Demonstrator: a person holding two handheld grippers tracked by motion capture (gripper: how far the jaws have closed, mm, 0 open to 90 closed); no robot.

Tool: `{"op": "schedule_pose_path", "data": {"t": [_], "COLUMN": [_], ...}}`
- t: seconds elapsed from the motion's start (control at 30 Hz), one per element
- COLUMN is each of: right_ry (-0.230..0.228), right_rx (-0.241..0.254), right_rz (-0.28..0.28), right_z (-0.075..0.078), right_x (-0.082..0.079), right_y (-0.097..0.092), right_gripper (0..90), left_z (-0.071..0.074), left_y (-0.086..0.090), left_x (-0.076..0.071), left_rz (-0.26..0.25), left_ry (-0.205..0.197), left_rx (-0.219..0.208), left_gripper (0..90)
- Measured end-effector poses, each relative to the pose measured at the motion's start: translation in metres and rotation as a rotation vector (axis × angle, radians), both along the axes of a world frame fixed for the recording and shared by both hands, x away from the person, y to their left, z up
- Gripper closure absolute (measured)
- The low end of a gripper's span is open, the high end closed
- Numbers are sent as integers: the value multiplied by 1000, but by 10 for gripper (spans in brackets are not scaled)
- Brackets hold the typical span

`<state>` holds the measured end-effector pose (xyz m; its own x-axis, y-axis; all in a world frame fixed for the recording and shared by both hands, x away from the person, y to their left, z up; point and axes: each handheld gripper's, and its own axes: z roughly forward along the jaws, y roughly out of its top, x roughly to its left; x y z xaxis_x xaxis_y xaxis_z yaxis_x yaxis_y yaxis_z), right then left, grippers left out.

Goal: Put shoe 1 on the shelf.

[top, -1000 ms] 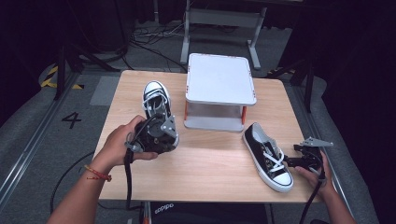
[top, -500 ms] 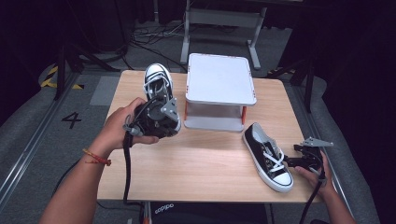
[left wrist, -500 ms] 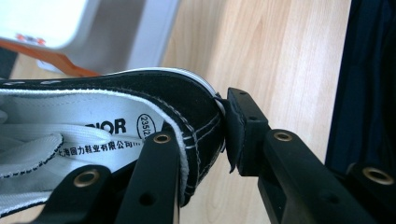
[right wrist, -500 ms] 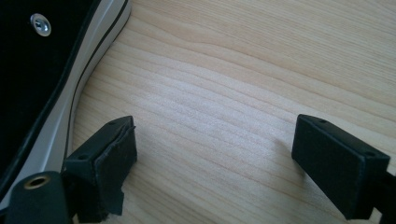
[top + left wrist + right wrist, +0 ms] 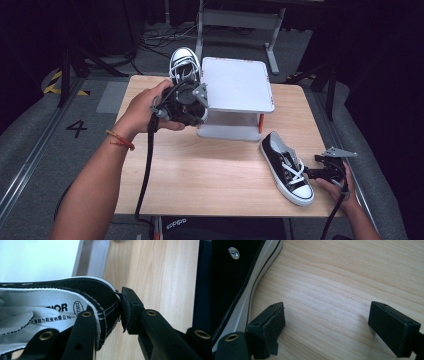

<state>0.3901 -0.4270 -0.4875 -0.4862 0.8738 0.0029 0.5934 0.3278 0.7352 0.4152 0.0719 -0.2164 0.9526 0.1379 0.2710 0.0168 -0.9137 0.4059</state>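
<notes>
My left gripper [image 5: 107, 315] is clamped on the heel of the lifted shoe [image 5: 184, 65] — one jaw inside. My right gripper [image 5: 327, 327] is wide open and holds nothing — the second shoe [image 5: 234, 277] lies just beside its left jaw.

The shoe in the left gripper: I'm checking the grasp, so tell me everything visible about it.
The shoe is a black canvas sneaker with white laces, white rubber toe cap and printed white insole. The left gripper pinches its heel collar, one jaw inside, one outside. It is held off the table, toe pointing away, beside the white stand.
</notes>
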Motion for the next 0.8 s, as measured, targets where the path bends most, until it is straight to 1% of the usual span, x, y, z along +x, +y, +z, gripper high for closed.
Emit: {"op": "schedule_pose_path", "data": {"t": [0.03,0.07,0.13,0.17,0.27,0.3,0.33,0.37,0.4,0.43,0.47,0.5,0.53,0.6,0.63,0.67,0.7,0.77,0.8], "right_ry": [0,-1,-1,-1,-1,-1,-1,1,1,2,2,2,3,4,3,3,3,3,3], "right_rx": [0,-1,-1,-1,-1,0,0,0,0,0,0,0,0,1,0,0,0,0,1], "right_rz": [0,-1,0,0,0,-1,-1,-2,-2,-3,-4,-4,-5,-6,-6,-6,-6,-7,-7], "right_z": [0,0,0,0,0,0,0,0,0,0,0,0,0,0,0,0,0,0,0], "right_x": [0,0,0,0,0,0,0,0,0,-1,-1,-1,-1,-1,-1,-1,-1,-1,-1], "right_y": [0,0,0,0,0,0,0,0,0,0,0,0,0,0,0,0,0,0,0], "right_gripper": [144,144,144,144,144,144,144,144,144,144,144,144,144,145,144,145,145,144,145], "left_z": [0,2,4,4,4,5,5,6,6,7,7,7,7,7,6,5,5,2,-1], "left_y": [0,-6,-13,-13,-25,-32,-32,-38,-38,-41,-47,-47,-50,-56,-61,-63,-63,-66,-68], "left_x": [0,7,14,14,25,32,32,39,39,43,50,50,53,60,67,71,71,78,82], "left_rz": [0,-10,-26,-26,-46,-58,-58,-74,-74,-83,-103,-103,-112,-121,-134,-133,-133,-152,-148], "left_ry": [0,1,6,6,12,14,14,17,17,21,25,25,26,32,39,42,42,53,64], "left_rx": [0,0,2,2,15,20,20,23,23,25,40,40,53,64,73,74,74,75,73], "left_gripper": [749,749,749,749,749,749,748,748,748,748,748,748,748,749,749,748,748,748,748]}}
